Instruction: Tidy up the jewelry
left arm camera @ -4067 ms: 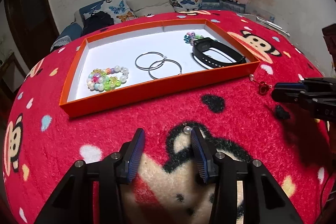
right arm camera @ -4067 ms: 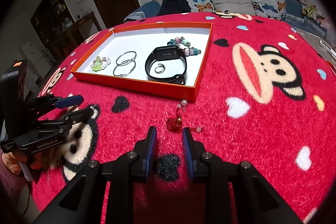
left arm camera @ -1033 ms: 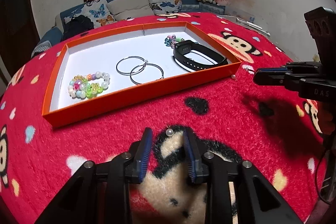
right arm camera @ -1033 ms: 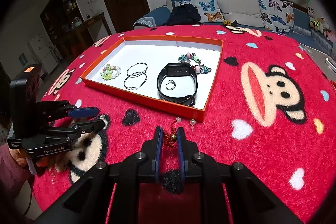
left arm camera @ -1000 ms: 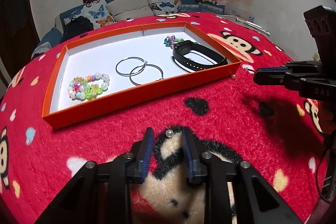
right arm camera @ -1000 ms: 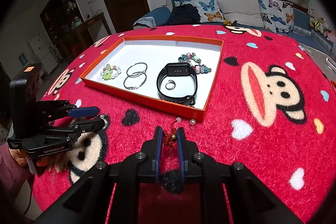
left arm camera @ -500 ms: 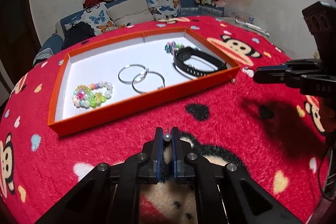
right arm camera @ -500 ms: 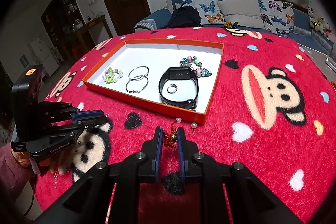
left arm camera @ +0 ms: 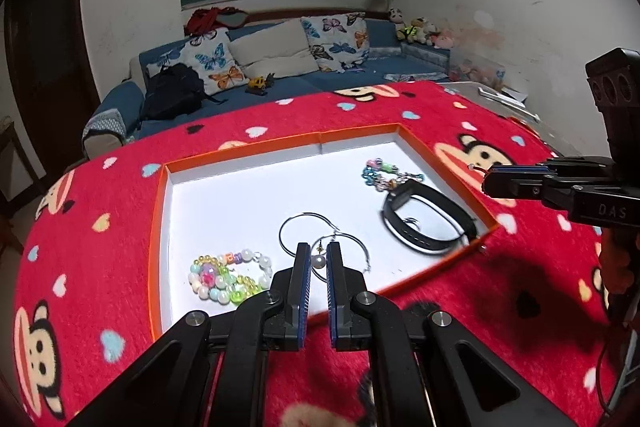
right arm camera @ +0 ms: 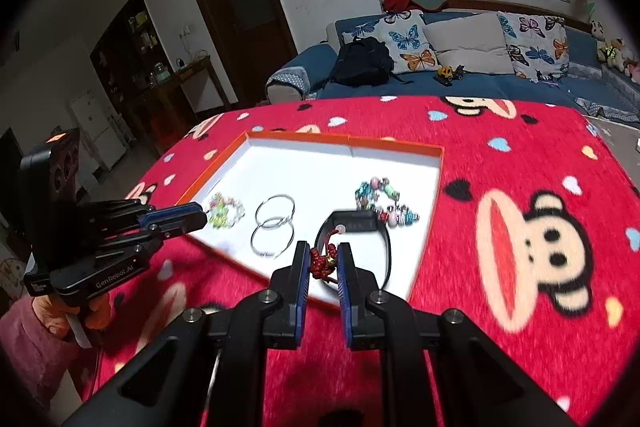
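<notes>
"GenRobot.AI" marks left hand-held gripper (right arm camera: 202, 217).

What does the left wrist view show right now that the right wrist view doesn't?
Left wrist only: the pearl earring pinched in the left gripper, seen close.

Right wrist only: the red knotted earring clamped in the right gripper, plus the hand and pink sleeve behind the left gripper.

Both: the orange tray holding the hoop earrings, pastel bead bracelet, black wristband and charm bracelet, on the red blanket.
</notes>
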A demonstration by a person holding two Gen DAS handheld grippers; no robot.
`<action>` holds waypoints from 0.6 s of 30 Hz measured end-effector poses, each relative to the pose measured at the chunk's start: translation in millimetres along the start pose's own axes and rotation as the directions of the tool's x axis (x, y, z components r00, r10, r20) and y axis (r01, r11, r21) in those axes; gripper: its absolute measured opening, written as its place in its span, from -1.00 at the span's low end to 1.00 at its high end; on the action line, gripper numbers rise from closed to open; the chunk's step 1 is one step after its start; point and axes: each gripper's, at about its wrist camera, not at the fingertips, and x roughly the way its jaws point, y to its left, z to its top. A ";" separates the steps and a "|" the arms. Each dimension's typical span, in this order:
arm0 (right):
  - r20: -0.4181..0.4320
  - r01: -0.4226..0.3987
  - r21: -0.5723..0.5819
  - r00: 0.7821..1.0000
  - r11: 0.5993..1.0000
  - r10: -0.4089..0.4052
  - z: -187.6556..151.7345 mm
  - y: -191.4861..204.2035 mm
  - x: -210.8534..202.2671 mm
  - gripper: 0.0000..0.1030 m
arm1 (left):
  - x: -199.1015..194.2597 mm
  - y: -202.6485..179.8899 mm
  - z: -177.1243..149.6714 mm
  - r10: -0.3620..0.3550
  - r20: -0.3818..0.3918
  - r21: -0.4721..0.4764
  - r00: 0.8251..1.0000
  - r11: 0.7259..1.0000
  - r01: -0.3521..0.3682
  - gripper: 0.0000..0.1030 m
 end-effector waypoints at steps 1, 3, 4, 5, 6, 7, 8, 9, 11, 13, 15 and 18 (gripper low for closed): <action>-0.003 -0.001 0.005 1.000 1.000 0.001 1.5 -1.6 3.5 -0.70 | 4.6 2.3 1.2 0.000 -0.008 -0.007 1.000 1.000 0.000 -0.86; -0.017 -0.005 0.016 1.000 1.000 0.006 3.1 -4.6 11.5 -0.70 | 14.5 5.3 1.9 -0.001 -0.023 -0.013 1.000 1.000 0.001 -0.86; -0.024 0.002 0.018 1.000 1.000 -0.002 3.1 -6.1 15.8 -0.70 | 19.5 6.6 0.9 -0.003 -0.034 -0.015 0.999 1.000 0.002 -0.86; -0.032 0.011 0.016 0.999 1.000 -0.011 2.7 -6.9 19.7 -0.69 | 22.8 7.4 0.4 -0.004 -0.042 -0.017 0.999 1.000 0.003 -0.86; -0.038 0.018 0.014 0.999 1.000 -0.017 1.6 -7.8 21.1 -0.70 | 26.7 7.9 -0.4 -0.002 -0.051 -0.016 0.999 1.000 0.001 -0.86; -0.044 0.024 0.013 0.999 1.000 -0.023 0.5 -8.5 23.8 -0.69 | 29.9 7.8 -1.7 -0.001 -0.058 -0.014 0.998 1.000 0.001 -0.86; -0.051 0.028 0.012 0.998 1.000 -0.028 -0.7 -9.3 26.6 -0.70 | 33.1 7.6 -2.7 -0.003 -0.066 -0.013 0.998 1.000 0.002 -0.86; -0.057 0.030 0.013 0.998 0.999 -0.029 -1.9 -9.6 28.3 -0.70 | 35.6 7.2 -3.8 -0.003 -0.071 -0.011 0.997 1.000 0.003 -0.86; -0.064 0.032 0.017 0.997 0.999 -0.031 -4.4 -9.9 30.5 -0.70 | 40.6 6.3 -5.7 -0.005 -0.082 -0.007 0.997 1.000 0.004 -0.86; -0.071 0.037 0.015 0.997 0.999 -0.036 -5.9 -10.3 32.1 -0.69 | 43.8 5.1 -7.4 -0.003 -0.090 -0.005 0.996 1.000 0.003 -0.86; -0.080 0.045 0.010 0.996 0.999 -0.044 -7.1 -10.2 33.8 -0.69 | 46.8 4.6 -8.6 -0.001 -0.097 -0.006 0.995 1.000 0.001 -0.86; -0.093 0.046 0.007 0.995 0.999 -0.045 -7.3 -10.6 36.4 -0.69 | 49.6 4.1 -8.4 0.004 -0.104 -0.008 0.995 1.000 -0.005 -0.85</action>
